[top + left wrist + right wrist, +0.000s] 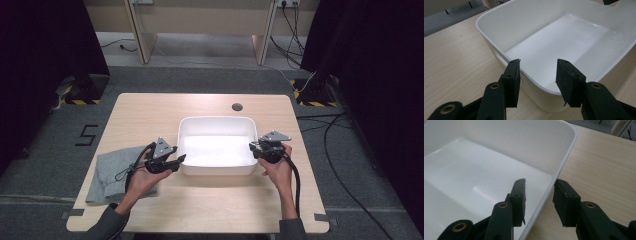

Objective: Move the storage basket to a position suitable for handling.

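An empty white plastic tub point(216, 119) stands in the middle of the wooden table point(150, 112). My left gripper point(179, 160) is at the tub's left front corner. In the left gripper view it point(538, 75) is open, and the tub's rim point(489, 37) runs between the jaws, one outside the wall and one over the inside. My right gripper point(254, 147) is at the tub's right side. In the right gripper view it point(539, 195) is open astride the rim point(569, 147), with its left jaw inside the tub and its right jaw over the table.
A crumpled grey cloth point(106, 172) lies at the table's front left, under the left forearm. A round cable hole point(237, 107) sits behind the tub. Cables run over the floor at the right, and dark curtains hang on both sides.
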A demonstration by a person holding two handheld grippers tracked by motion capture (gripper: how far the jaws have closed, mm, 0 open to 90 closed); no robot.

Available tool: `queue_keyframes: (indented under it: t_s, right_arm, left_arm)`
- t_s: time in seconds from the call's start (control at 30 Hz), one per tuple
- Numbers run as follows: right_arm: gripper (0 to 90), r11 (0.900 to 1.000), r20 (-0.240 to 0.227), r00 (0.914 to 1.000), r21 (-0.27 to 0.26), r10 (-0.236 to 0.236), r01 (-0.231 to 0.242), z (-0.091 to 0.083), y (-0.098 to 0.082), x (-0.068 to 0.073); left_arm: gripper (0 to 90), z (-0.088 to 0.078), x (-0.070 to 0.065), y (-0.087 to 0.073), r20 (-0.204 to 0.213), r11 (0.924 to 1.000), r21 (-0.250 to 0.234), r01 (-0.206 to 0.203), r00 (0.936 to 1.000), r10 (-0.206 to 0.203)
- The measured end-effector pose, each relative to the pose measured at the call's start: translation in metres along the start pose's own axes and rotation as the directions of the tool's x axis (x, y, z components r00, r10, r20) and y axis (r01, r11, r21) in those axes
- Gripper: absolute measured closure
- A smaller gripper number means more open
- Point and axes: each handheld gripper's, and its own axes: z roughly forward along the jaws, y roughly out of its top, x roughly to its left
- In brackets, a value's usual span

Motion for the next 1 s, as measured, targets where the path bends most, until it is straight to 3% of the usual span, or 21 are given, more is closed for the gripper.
queue_keyframes:
  t_s: [0.2, 0.53, 0.73, 0.83, 0.93, 1.0]
  right_arm:
    - [64.1, 0.999, 0.013, 0.9995, -0.014, 0.030, -0.030, 0.005, 0.002, -0.001]
    - [62.7, 1.000, 0.022, 0.9998, -0.006, -0.002, 0.003, 0.004, 0.002, 0.007]
    - [62.7, 1.000, 0.025, 0.9997, -0.015, 0.004, -0.004, 0.004, 0.002, 0.007]
    - [61.9, 1.000, 0.024, 0.9997, -0.020, 0.011, -0.010, 0.005, 0.001, 0.006]
    - [52.4, 0.998, 0.011, 0.9985, -0.042, 0.054, -0.054, 0.002, 0.000, 0.007]
    - [47.4, 0.998, 0.051, 0.9981, -0.053, 0.035, -0.032, -0.006, 0.001, 0.009]
  left_arm:
    - [53.6, 0.006, 0.008, 0.003, -0.001, 0.9997, -0.003, 0.025, 0.9997, -0.025]
    - [52.4, 0.003, 0.008, 0.001, -0.006, 0.9999, 0.003, 0.017, 0.9998, -0.017]
    - [52.4, 0.004, 0.009, 0.002, -0.011, 0.9999, 0.006, 0.014, 0.9998, -0.014]
    - [52.2, 0.004, 0.011, 0.001, 0.002, 0.9993, -0.001, 0.037, 0.9993, -0.037]
    - [46.6, -0.001, 0.013, 0.000, 0.040, 0.9951, -0.008, 0.098, 0.9944, -0.098]
    - [43.5, -0.007, 0.013, 0.001, 0.031, 0.9958, -0.012, 0.090, 0.9955, -0.090]
